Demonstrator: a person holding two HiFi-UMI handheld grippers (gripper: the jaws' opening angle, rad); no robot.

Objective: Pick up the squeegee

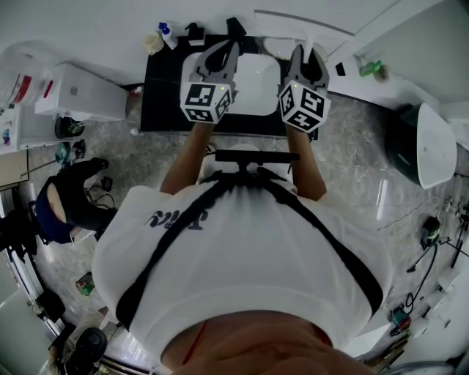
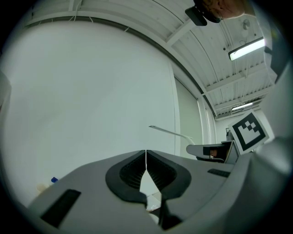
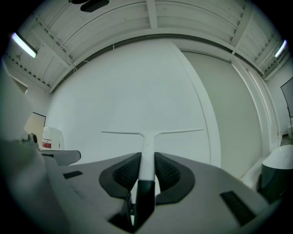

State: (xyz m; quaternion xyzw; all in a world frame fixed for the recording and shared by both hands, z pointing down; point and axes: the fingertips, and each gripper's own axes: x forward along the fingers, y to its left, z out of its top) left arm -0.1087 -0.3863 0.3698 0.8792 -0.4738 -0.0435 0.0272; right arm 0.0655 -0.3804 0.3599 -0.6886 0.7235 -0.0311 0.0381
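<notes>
My right gripper (image 1: 308,53) (image 3: 147,160) is shut on the squeegee's handle (image 3: 147,157), which is white at the front and black behind the pads. The squeegee (image 3: 149,135) points away from me toward a white wall, with its thin T-shaped blade level. In the head view the blade (image 1: 300,22) shows as a thin arc beyond the gripper. My left gripper (image 1: 226,51) (image 2: 146,157) is held beside it at the same height, shut with nothing between its pads. From the left gripper view the blade (image 2: 169,132) shows at the right.
Below both grippers lies a black tabletop (image 1: 165,88) with a white basin (image 1: 256,84). Small bottles (image 1: 167,33) stand at its back left. A white box (image 1: 80,91) is at the left, a dark bin with a white lid (image 1: 425,143) at the right.
</notes>
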